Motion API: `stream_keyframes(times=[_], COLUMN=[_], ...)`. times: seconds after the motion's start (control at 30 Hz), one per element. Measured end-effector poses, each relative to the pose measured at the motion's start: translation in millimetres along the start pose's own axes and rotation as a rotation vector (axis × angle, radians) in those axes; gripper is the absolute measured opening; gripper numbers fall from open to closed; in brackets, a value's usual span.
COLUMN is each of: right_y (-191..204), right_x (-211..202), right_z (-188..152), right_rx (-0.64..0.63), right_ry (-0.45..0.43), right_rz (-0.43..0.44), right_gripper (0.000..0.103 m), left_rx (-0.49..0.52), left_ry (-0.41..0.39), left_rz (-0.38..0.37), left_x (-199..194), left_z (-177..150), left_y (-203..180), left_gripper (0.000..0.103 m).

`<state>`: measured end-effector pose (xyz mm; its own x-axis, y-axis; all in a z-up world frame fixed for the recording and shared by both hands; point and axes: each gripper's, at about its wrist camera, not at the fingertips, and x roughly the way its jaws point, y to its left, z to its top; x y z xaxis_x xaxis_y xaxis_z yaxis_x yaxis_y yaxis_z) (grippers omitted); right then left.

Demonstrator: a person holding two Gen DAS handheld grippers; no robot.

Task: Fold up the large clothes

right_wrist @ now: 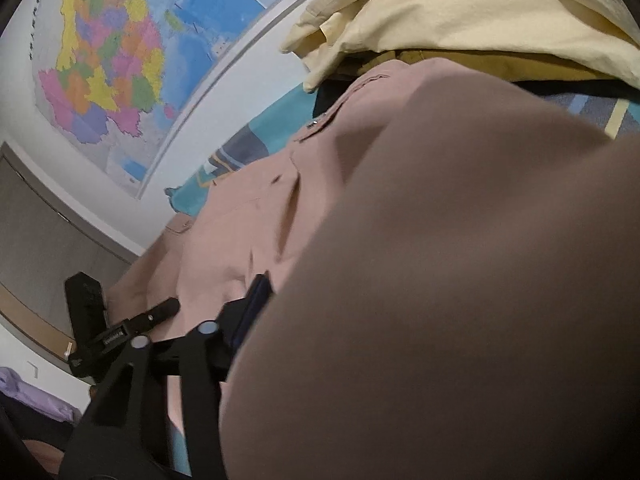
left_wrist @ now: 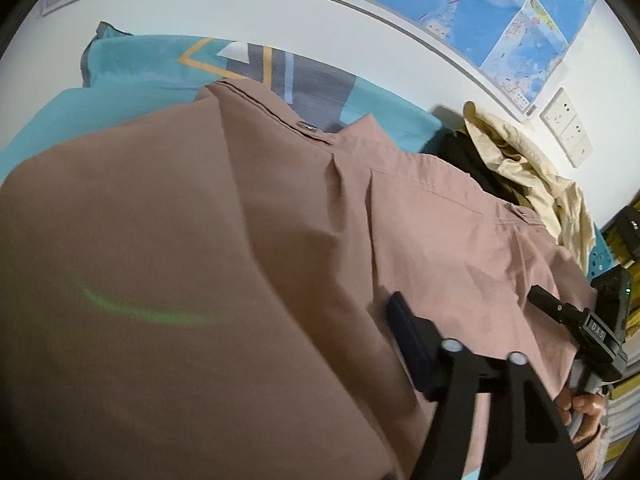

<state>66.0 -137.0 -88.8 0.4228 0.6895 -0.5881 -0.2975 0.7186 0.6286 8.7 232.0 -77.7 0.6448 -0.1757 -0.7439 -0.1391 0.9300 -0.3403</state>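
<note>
A large dusty-pink garment (left_wrist: 248, 240) with button tabs lies on a teal bedspread (left_wrist: 132, 68) and drapes over the camera, filling most of the left wrist view. One dark finger (left_wrist: 404, 332) of my left gripper shows; pink cloth covers the other side, so the gripper looks shut on a fold. The other gripper (left_wrist: 572, 316) shows at the right, held by a hand. In the right wrist view the same garment (right_wrist: 440, 280) hangs close over the lens. One finger (right_wrist: 256, 296) of my right gripper shows against the cloth, shut on a fold. The other gripper (right_wrist: 132, 324) is at the lower left.
A pile of cream clothes (left_wrist: 532, 168) and dark clothes lies at the bed's right; the cream pile tops the right wrist view (right_wrist: 460, 12). Maps (right_wrist: 112, 60) hang on the white wall. A wall socket (left_wrist: 568, 124) is at the right. A lilac cloth (right_wrist: 32, 396) lies low left.
</note>
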Motion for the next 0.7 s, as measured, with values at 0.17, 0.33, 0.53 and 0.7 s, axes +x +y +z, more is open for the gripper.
stream_keyframes(times=[0.17,0.33,0.53,0.7], right_y=[-4.4,4.3,11.1,29.0], right_x=[2.9,7.3,6.4,-6.5], right_z=[0.7,1.2,1.6,10.2], right_rx=[0.014,-0.016,-0.04,-0.053], right_ry=[0.012,0.014,0.028,0.004], right_rz=[0.024,0.018,0.014,0.075], right_gripper=[0.044,0.053,0.025,0.021], left_rx=[-0.003,0.011,0.025,0.047], left_ry=[-0.004,-0.006,-0.014,-0.02], left_rz=[0.0,0.021,0.018,-0.011], left_x=[0.3,2.7,-3.2,-13.4], left_z=[1.8,2.8,5.6,13.1], left_y=[2.6,-2.3,-6.3,-8.5], left_gripper=[0.053,0.053,0.03,0.022])
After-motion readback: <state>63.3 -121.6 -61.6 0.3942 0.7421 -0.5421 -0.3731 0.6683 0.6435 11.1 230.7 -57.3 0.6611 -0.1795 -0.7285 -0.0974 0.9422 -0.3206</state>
